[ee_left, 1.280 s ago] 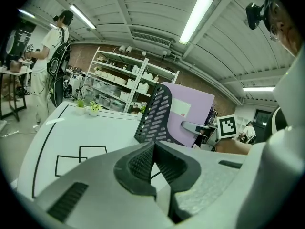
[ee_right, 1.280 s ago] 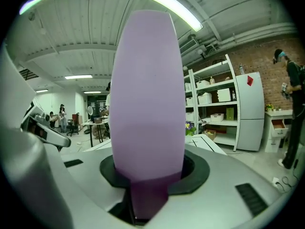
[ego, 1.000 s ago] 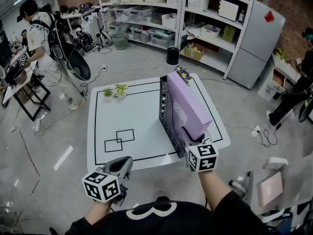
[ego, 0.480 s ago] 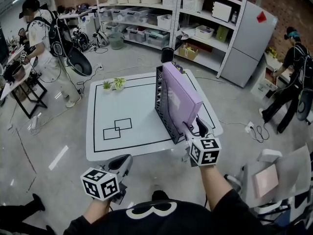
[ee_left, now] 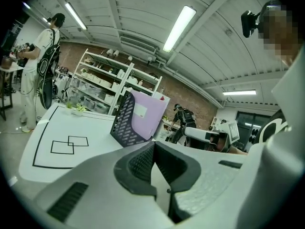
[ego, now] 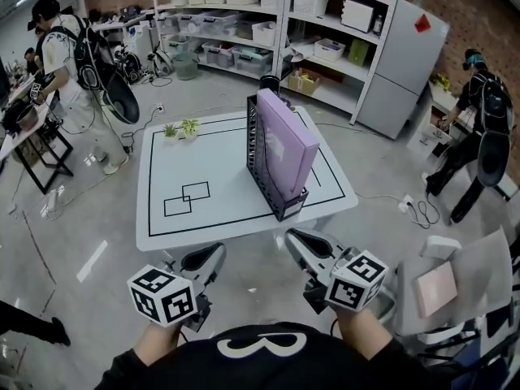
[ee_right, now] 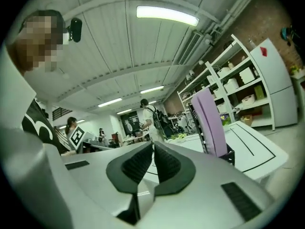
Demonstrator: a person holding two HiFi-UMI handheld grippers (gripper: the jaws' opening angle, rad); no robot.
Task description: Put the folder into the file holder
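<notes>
On the table (ego: 183, 149), folder (ego: 286, 140) standing in file holder (ego: 262, 169), left tongs (ego: 216, 250) closed, right tongs (ego: 291, 237) just closed empty

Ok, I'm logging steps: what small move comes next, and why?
Probably just lower both grippers to rest: the purple folder already stands in the black file holder on the table; the left gripper is shut and empty, and the right gripper has just been closing its jaws on nothing.

We see a white table (ego: 227, 157) marked with two overlapping black squares (ego: 187, 199), with two small potted plants (ego: 179, 128) at its far left corner. Beyond stand white shelves (ego: 236, 19), a grey fridge (ego: 404, 59) and, at left, a person (ego: 61, 59).
</notes>
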